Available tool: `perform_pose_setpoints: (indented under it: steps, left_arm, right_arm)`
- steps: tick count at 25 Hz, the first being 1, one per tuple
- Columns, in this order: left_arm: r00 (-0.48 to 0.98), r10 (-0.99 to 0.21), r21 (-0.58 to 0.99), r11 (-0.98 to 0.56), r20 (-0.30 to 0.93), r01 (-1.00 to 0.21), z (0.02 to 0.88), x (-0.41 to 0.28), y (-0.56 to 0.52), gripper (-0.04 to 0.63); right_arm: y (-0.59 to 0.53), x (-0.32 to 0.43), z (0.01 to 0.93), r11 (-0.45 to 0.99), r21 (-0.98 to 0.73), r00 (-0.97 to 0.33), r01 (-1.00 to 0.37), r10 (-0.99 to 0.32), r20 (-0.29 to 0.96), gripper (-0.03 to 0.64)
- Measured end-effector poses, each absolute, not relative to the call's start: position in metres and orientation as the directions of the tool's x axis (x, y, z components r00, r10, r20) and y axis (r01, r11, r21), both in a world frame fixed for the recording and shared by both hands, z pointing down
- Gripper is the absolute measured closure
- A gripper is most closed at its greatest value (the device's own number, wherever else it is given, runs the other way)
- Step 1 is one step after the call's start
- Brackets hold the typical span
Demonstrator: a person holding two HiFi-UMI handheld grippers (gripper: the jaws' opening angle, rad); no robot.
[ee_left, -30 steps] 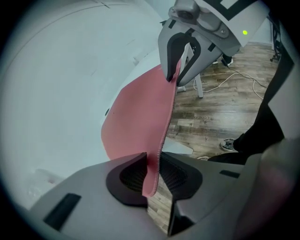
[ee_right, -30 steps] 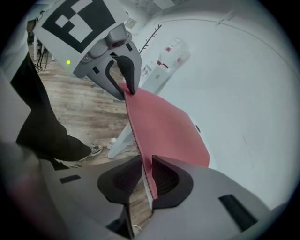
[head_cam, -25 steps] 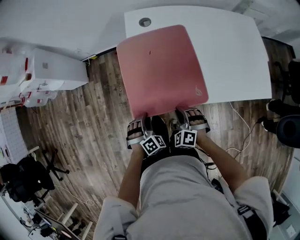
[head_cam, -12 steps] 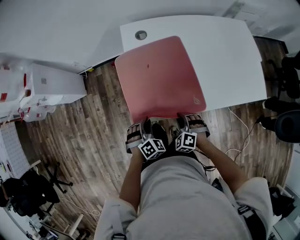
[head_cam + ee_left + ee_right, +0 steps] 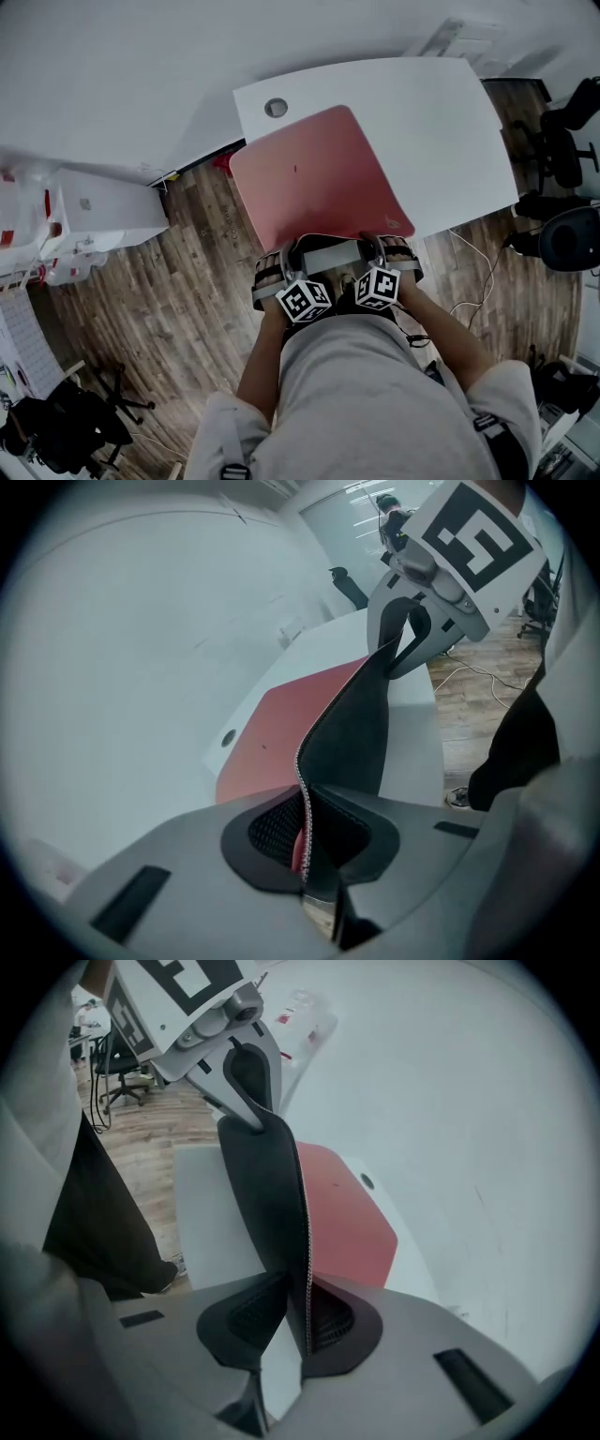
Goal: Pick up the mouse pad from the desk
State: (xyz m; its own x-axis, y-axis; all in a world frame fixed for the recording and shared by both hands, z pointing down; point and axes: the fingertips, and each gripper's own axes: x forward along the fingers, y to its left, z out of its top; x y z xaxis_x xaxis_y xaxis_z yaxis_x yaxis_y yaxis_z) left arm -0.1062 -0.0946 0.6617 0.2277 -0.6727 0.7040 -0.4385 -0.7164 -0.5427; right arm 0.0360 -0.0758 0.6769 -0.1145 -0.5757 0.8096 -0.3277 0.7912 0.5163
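Observation:
The pink mouse pad (image 5: 314,178) lies partly on the white desk (image 5: 441,122), with its left side past the desk's edge. My left gripper (image 5: 281,255) is shut on the pad's near edge at the left. My right gripper (image 5: 389,247) is shut on the same edge at the right. In the left gripper view the stitched rim (image 5: 302,803) runs between the jaws of the left gripper (image 5: 305,841), and the black underside (image 5: 352,733) curves up to the right gripper (image 5: 412,630). In the right gripper view the right gripper (image 5: 305,1312) clamps the rim, and the left gripper (image 5: 246,1082) holds the far end.
The desk has a round cable hole (image 5: 276,108) near its far left corner. Wooden floor (image 5: 169,300) surrounds it. Office chairs (image 5: 562,141) stand at the right, a white cabinet (image 5: 84,216) at the left, and a cable (image 5: 469,253) trails on the floor.
Both grippers have drawn the pad's near edge up and towards me. That edge now arches between them, with a pale strip showing under it. The view has shifted farther from the desk.

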Motion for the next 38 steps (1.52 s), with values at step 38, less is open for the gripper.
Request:
perform_pose_setpoints:
  steps: [38]
  left_arm:
    - [0.166, -0.718, -0.524, -0.627, 0.676, -0.577, 0.65, -0.133, -0.219, 0.563]
  right_arm:
    - [-0.224, 0.01, 0.65, 0.745, 0.592, -0.166, -0.308, -0.655, 0.737, 0.548]
